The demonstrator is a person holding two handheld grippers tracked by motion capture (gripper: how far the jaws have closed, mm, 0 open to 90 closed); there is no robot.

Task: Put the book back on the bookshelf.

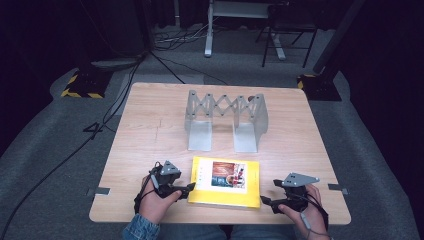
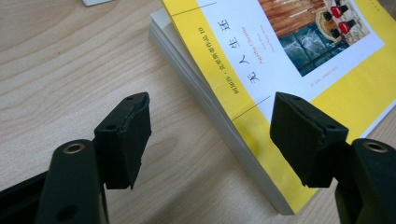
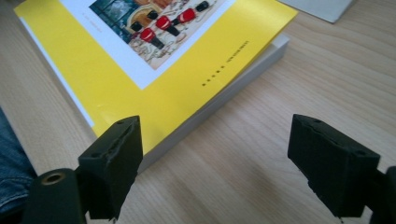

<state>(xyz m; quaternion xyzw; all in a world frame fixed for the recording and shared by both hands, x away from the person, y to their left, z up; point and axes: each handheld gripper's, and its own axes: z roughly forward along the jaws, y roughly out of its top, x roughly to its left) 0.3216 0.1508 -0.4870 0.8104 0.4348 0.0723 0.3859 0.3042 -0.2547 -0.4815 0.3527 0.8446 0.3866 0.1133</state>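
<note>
- Dark curtains and grey carpet surround a light wooden table (image 1: 150, 130); cables trail across the floor behind it.
- Toward the far side of the table stands a grey metal expanding book rack (image 1: 225, 120), with nothing in it, its two base plates pointing at the person.
- Task item: a yellow paperback book (image 1: 225, 182) lying flat, cover up, at the near edge of the table, just in front of the rack and apart from it.
- Left gripper (image 1: 190, 187): positioned at the book's left edge. In the left gripper view its jaws stand wide apart on either side of the book's near corner (image 2: 261, 154), with no pad pressing on the book.
- Right gripper (image 1: 265, 200): positioned just beside the book's right edge. In the right gripper view the jaws are spread, with bare table between them and the book's corner (image 3: 159, 140) close by the left pad; nothing is gripped.
- Handling judgement: the book looks moderately thick and fairly light. The page block should be stiff when squeezed across its thickness, but the soft cover will flex and overhangs the pages slightly.
- The glossy cover is probably slippery, so a grip on the cover alone may slide or bend it.
- Recommended hold: clamp the full thickness at opposite edges, one gripper per side, near the spine and the fore edge.
- Risk: a one-sided lift may let the pages fan open or the book sag.
</note>
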